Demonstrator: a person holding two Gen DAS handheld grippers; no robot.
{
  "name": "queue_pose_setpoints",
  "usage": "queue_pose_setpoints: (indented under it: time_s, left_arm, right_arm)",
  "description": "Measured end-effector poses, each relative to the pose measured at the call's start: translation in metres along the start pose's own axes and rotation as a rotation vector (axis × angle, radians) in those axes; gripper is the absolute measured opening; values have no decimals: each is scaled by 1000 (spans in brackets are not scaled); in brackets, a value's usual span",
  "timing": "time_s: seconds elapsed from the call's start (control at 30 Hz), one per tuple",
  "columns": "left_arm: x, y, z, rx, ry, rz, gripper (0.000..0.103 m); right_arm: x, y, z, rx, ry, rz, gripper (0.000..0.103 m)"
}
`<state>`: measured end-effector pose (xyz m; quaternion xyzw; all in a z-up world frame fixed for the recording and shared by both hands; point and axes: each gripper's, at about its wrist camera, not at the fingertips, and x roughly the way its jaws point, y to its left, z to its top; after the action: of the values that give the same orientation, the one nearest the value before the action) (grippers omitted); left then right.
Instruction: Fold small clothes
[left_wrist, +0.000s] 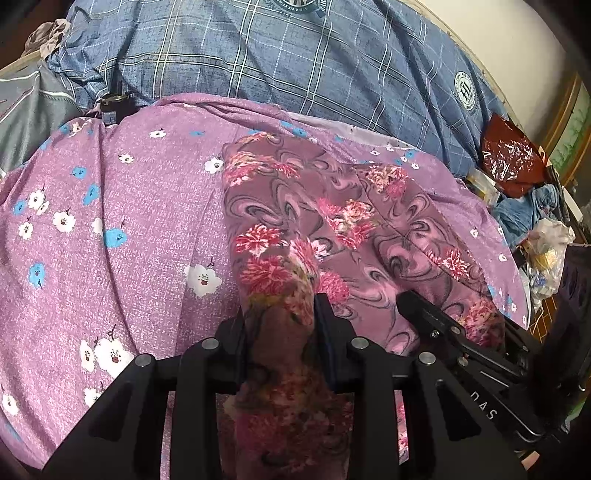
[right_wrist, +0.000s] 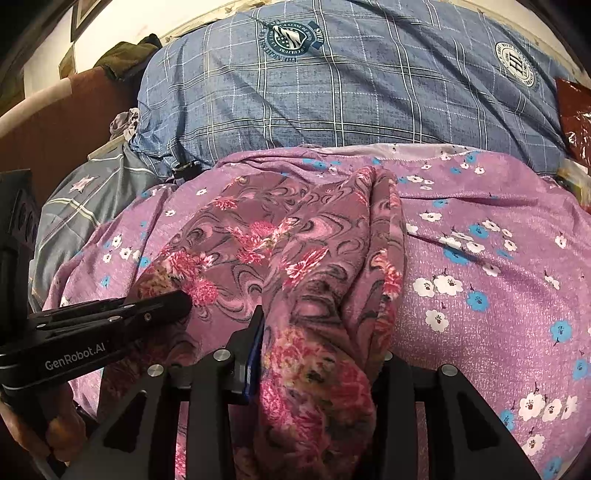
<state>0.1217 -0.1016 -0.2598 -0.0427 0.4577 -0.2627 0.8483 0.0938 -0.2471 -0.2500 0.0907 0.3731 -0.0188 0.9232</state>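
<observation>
A mauve garment (left_wrist: 332, 221) printed with pink and red flowers lies on a purple flowered sheet (left_wrist: 129, 206). In the left wrist view my left gripper (left_wrist: 282, 317) is shut on a bunched fold of its near edge, and the cloth fills the gap between the fingers. My right gripper (left_wrist: 417, 302) reaches in from the right onto the same near edge. In the right wrist view the garment (right_wrist: 277, 236) rises in a thick fold through my right gripper (right_wrist: 323, 332), which is shut on it. Cloth hides its right finger. The left gripper (right_wrist: 177, 299) comes in from the left.
A blue plaid quilt (left_wrist: 295, 62) is heaped behind the sheet. Grey plaid cloth (right_wrist: 85, 206) lies at the left. A red plastic bag (left_wrist: 513, 158), a white bag (left_wrist: 550, 240) and other clutter crowd the right edge. A hand (right_wrist: 55, 432) holds the left gripper's handle.
</observation>
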Motion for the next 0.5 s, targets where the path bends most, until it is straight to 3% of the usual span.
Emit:
queue_pose_setpoints:
  time_s: [0.5]
  left_arm:
    - [1, 2, -4, -8, 3, 0, 30]
  right_arm:
    - [1, 0, -4, -4, 6, -16, 39]
